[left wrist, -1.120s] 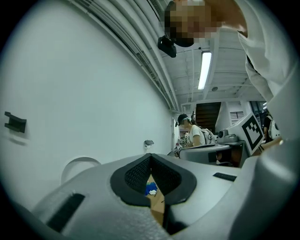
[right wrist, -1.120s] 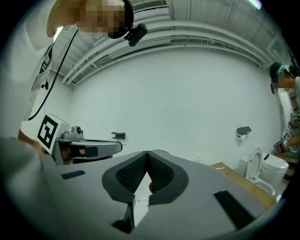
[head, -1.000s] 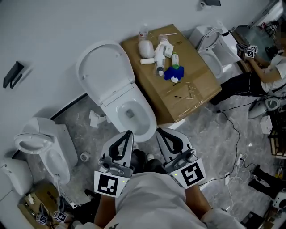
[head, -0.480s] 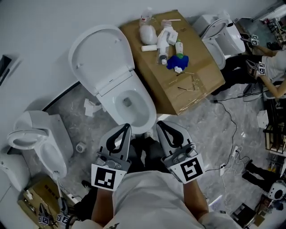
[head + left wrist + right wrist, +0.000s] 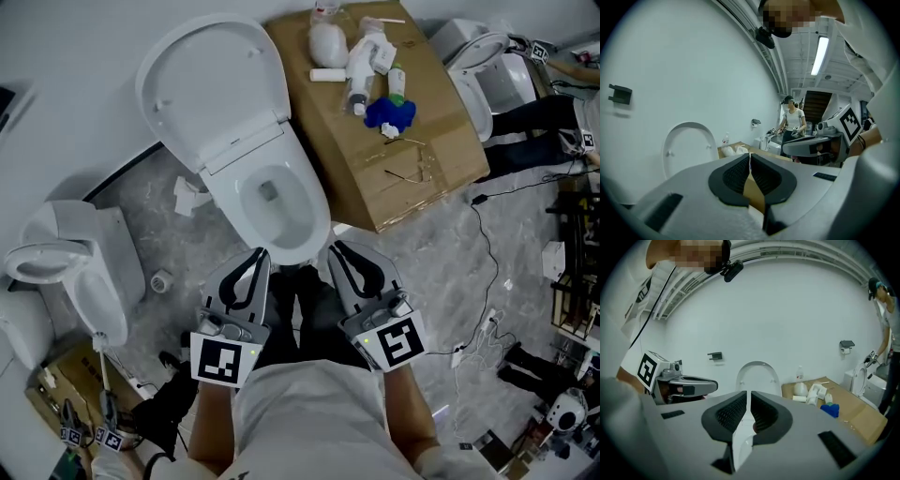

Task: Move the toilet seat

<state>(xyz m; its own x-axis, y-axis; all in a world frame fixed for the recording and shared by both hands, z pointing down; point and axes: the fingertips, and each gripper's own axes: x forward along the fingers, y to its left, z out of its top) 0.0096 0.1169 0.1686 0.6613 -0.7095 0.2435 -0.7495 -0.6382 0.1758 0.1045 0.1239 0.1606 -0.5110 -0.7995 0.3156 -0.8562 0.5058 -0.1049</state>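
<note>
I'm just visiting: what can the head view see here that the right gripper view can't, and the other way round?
Only the head view looks down into the toilet bowl and shows the marbled floor and a second toilet at the left. Only the right gripper view shows the paper holder on the wall. Both show the raised toilet seat, the cardboard box with bottles on it, and the left gripper.
</note>
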